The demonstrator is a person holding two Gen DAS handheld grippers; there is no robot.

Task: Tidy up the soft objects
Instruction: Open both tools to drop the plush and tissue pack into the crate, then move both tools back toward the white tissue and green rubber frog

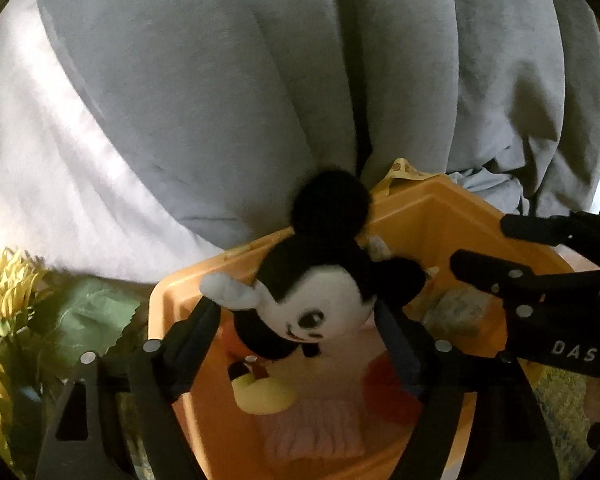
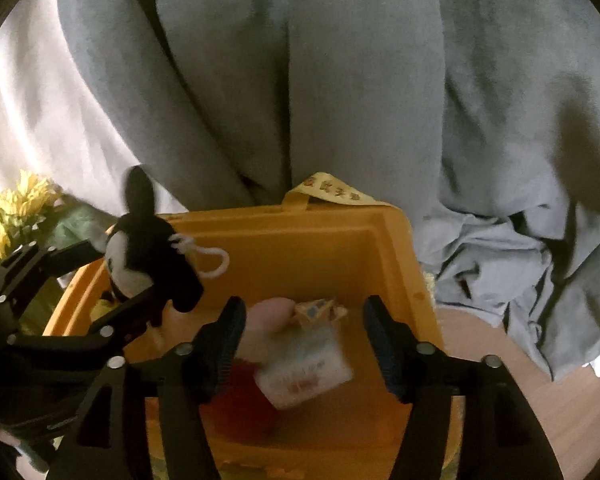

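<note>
Right tool (image 2: 304, 340) open over a yellow bin (image 2: 300, 248)

A white packet (image 2: 306, 372) lies inside the bin between the fingers, untouched; at left the other tool (image 2: 112, 280) flanks a black-and-white plush mouse (image 2: 148, 256).

black two-finger grippers (image 2: 304, 340) with silver screws, blue ribbed pads, white "das" lettering.

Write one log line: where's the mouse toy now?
mouse plush: between left tool pads, over orange bin | right tool: open, empty, above bin
</note>
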